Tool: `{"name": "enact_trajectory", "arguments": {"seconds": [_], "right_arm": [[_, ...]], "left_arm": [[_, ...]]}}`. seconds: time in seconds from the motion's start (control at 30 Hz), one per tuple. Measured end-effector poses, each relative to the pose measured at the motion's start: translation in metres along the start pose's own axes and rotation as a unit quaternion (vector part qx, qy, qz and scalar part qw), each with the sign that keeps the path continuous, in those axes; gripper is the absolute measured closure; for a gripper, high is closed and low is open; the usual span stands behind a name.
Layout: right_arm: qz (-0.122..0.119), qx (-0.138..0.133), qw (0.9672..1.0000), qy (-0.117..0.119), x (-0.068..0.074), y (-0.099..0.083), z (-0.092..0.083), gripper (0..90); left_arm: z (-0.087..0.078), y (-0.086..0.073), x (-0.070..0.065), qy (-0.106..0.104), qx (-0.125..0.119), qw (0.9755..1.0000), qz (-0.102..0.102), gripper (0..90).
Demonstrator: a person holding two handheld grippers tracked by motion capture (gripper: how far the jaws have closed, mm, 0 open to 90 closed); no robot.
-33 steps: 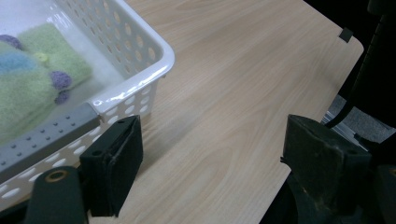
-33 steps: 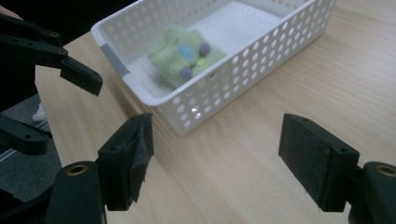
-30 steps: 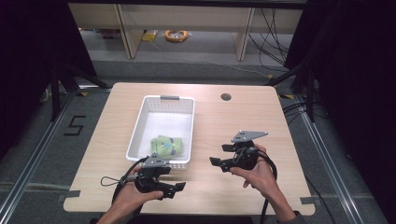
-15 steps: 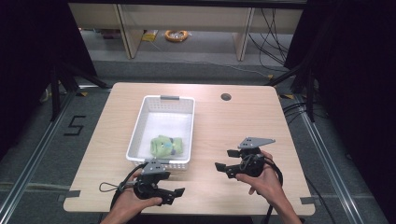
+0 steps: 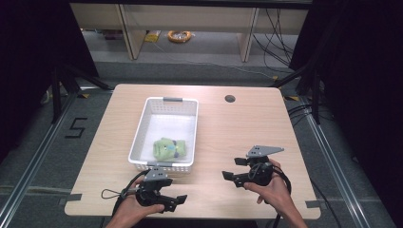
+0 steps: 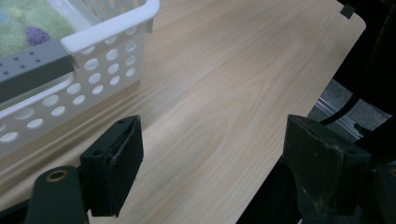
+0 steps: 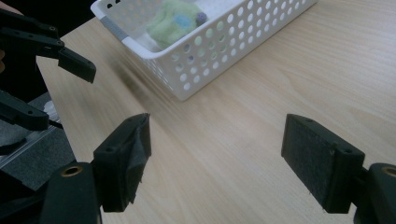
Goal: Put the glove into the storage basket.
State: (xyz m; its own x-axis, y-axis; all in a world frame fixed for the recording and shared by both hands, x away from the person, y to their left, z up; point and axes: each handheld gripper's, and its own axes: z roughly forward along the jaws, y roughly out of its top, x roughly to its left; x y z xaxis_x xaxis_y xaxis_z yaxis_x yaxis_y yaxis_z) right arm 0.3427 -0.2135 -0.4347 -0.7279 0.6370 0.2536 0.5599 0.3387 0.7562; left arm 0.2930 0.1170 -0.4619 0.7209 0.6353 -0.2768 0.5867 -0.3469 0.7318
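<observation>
Both hand-held grippers nearer table's front edge now, jaws apart — green plush toy in white basket.

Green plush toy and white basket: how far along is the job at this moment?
Done: the green plush toy lies inside the white basket. In hand: nothing; the left gripper and right gripper are open and empty near the table's front edge. Nothing visibly remains.

A black "5" is marked on the grey floor, at the left of the frame beside the table.
</observation>
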Motion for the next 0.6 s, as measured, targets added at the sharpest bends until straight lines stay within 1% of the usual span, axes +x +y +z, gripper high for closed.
{"name": "enact_trajectory", "arguments": {"seconds": [0.03, 0.07, 0.1, 0.13, 0.17, 0.2, 0.23, 0.27, 0.3, 0.33, 0.37, 0.4, 0.43, 0.47, 0.5, 0.53, 0.57, 0.6], "right_arm": [[0.005, 0.002, 1.0, 0.004, 0.0, -0.001, 0.0, 25.3], [-0.002, 0.0, 1.0, -0.004, 0.0, -0.002, -0.001, 25.3], [-0.015, -0.001, 0.9999, -0.003, -0.002, -0.003, 0.0, 25.3], [0.007, 0.004, 1.0, 0.005, 0.0, -0.005, 0.0, 25.3], [0.009, 0.004, 0.9999, 0.005, 0.0, -0.007, 0.0, 25.3], [-0.003, 0.002, 1.0, 0.003, -0.002, -0.008, 0.0, 25.2], [0.003, 0.007, 1.0, -0.001, -0.002, -0.01, -0.001, 25.2], [0.005, 0.001, 1.0, -0.003, -0.002, -0.011, -0.001, 25.2], [0.001, 0.006, 1.0, -0.002, -0.002, -0.012, -0.002, 25.2], [0.009, 0.007, 0.9999, 0.002, -0.001, -0.014, -0.002, 25.1], [0.006, 0.008, 1.0, 0.001, -0.002, -0.015, -0.003, 25.0], [0.014, 0.008, 0.9999, 0.0, -0.001, -0.016, -0.003, 25.0], [0.006, 0.004, 1.0, 0.006, -0.002, -0.017, -0.002, 24.9], [0.022, 0.01, 0.9997, 0.009, 0.0, -0.019, -0.003, 24.8], [0.014, 0.012, 0.9998, 0.007, -0.001, -0.02, -0.003, 24.7], [-0.005, 0.006, 0.9999, 0.012, -0.004, -0.021, -0.002, 24.6], [0.008, 0.011, 0.9999, 0.007, -0.002, -0.022, -0.003, 24.6], [0.021, 0.017, 0.9996, 0.001, 0.001, -0.024, -0.005, 24.6]], "left_arm": [[0.0, -0.001, 0.001, 0.001, 0.003, 1.0, 0.001, 20.0], [0.001, -0.001, 0.001, 0.002, 0.005, 1.0, 0.002, 20.0], [0.001, -0.002, 0.0, 0.001, 0.005, 1.0, 0.001, 20.0], [0.001, -0.003, 0.001, 0.002, 0.008, 1.0, 0.005, 20.0], [0.002, -0.003, -0.001, 0.0, 0.005, 1.0, 0.0, 20.0], [0.002, -0.004, -0.001, -0.001, 0.006, 1.0, -0.001, 20.0], [0.002, -0.004, -0.001, -0.001, 0.008, 1.0, 0.002, 20.0], [0.002, -0.005, -0.002, -0.002, 0.008, 1.0, 0.0, 20.0], [0.002, -0.006, -0.002, -0.001, 0.009, 1.0, -0.005, 20.0], [0.003, -0.006, -0.002, -0.003, 0.009, 1.0, 0.0, 20.0], [0.003, -0.007, -0.002, -0.004, 0.01, 0.9999, 0.0, 20.0], [0.004, -0.008, -0.002, 0.0, 0.01, 1.0, -0.001, 20.0], [0.004, -0.009, -0.002, -0.003, 0.012, 0.9999, -0.002, 20.0], [0.006, -0.01, -0.003, -0.004, 0.01, 0.9999, -0.006, 20.0], [0.006, -0.011, -0.002, -0.004, 0.015, 0.9999, -0.001, 20.0], [0.007, -0.012, -0.003, -0.004, 0.016, 0.9999, -0.003, 20.0], [0.008, -0.014, -0.004, 0.0, 0.017, 0.9998, -0.005, 20.0], [0.008, -0.015, -0.004, -0.003, 0.02, 0.9998, -0.008, 20.0]]}}
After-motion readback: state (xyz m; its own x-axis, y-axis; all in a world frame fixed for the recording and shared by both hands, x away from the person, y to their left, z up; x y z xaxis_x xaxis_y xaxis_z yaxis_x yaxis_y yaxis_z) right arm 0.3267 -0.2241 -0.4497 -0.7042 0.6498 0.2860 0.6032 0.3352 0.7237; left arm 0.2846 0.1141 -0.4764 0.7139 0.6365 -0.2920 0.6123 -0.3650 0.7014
